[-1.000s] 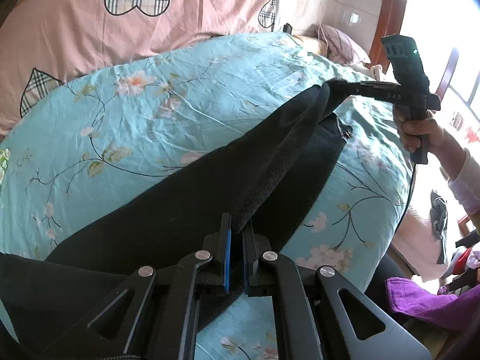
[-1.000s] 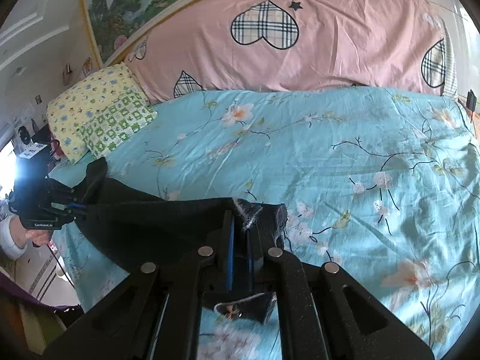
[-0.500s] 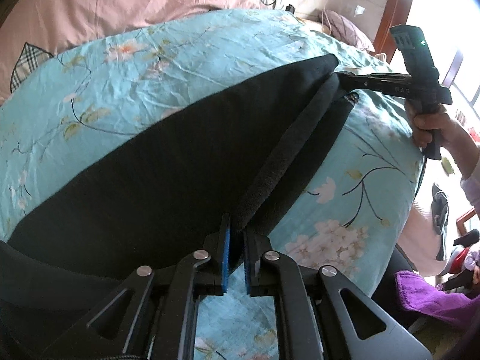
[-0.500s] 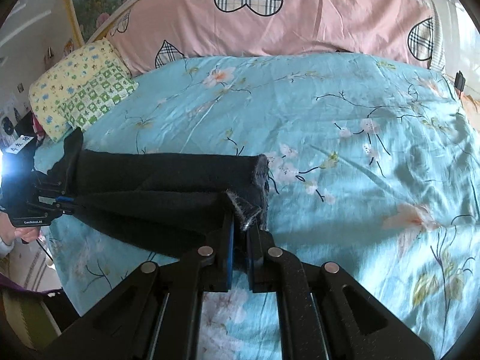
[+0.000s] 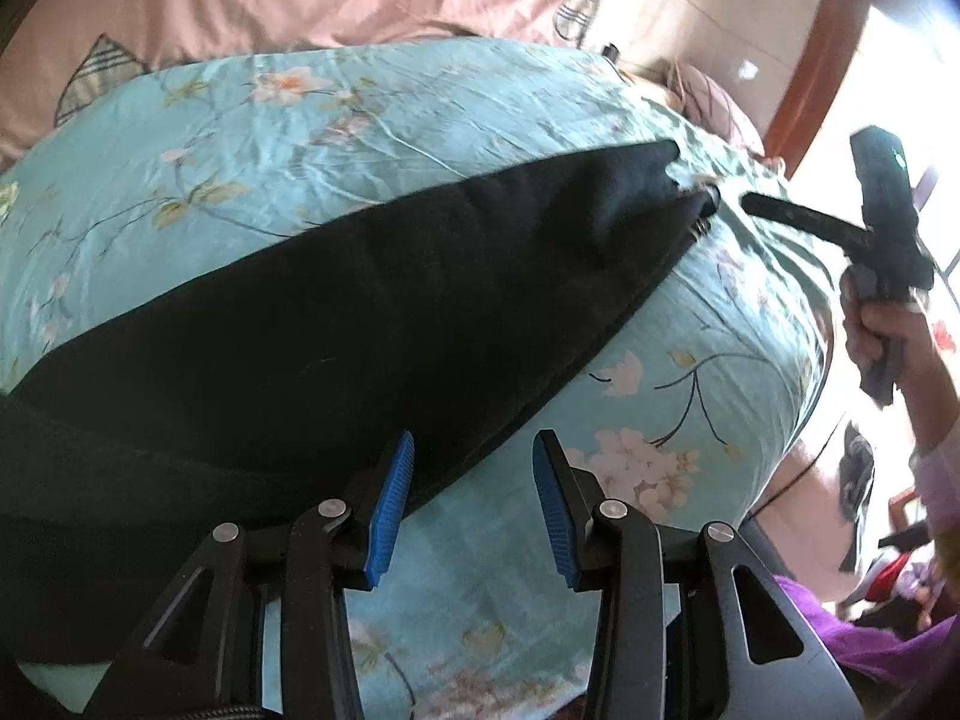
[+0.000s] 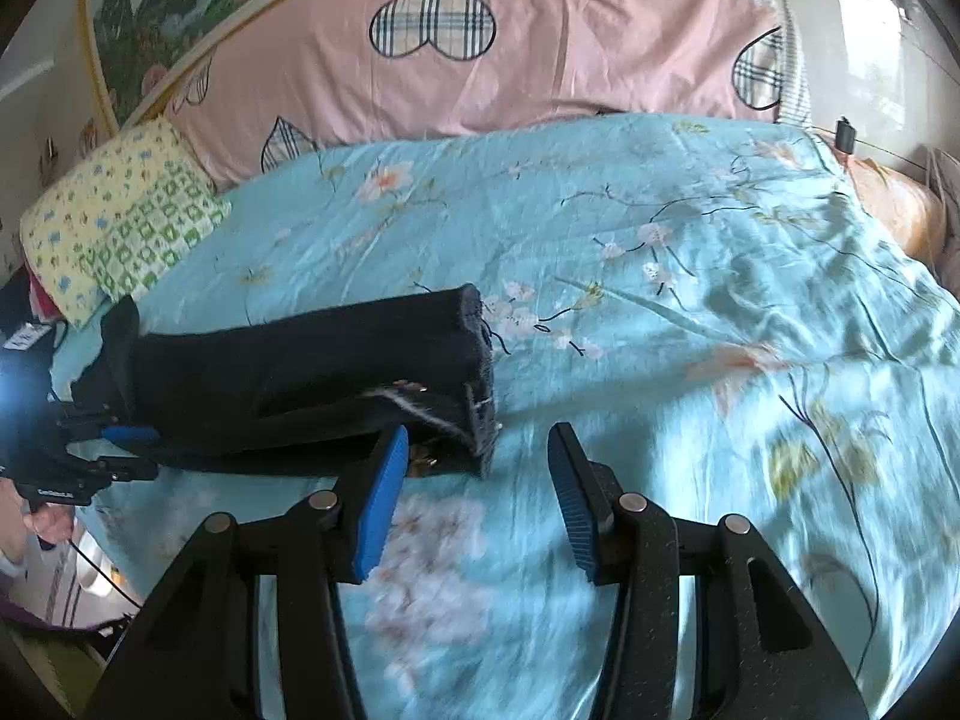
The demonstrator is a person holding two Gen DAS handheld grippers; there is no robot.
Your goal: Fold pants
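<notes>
Pants (image 5: 336,324), black, folded lengthwise into one long band, flat on the turquoise flowered bedsheet (image 5: 372,120), running from the near left corner of the left wrist view toward the hem end close to the bed's edge. Same band in the right wrist view (image 6: 312,372), frayed hems stacked, pointing toward the middle of the bed.

Left gripper (image 5: 474,498) low over the near edge of the cloth, jaws opening, blue pads (image 5: 393,498) apart, nothing pinched; only the fold edge and bare sheet between them. Right gripper (image 6: 474,486) likewise opening, jaws apart, left pad just beside the hem corner, sheet alone in the gap. Also seen from the left wrist camera (image 5: 750,204), fingertips just clear of the hems, held in a hand (image 5: 882,324) with a pale sleeve.

Pink quilt with plaid hearts (image 6: 540,42) along the head of the bed, yellow and green patterned pillow (image 6: 120,216) at the far left.
</notes>
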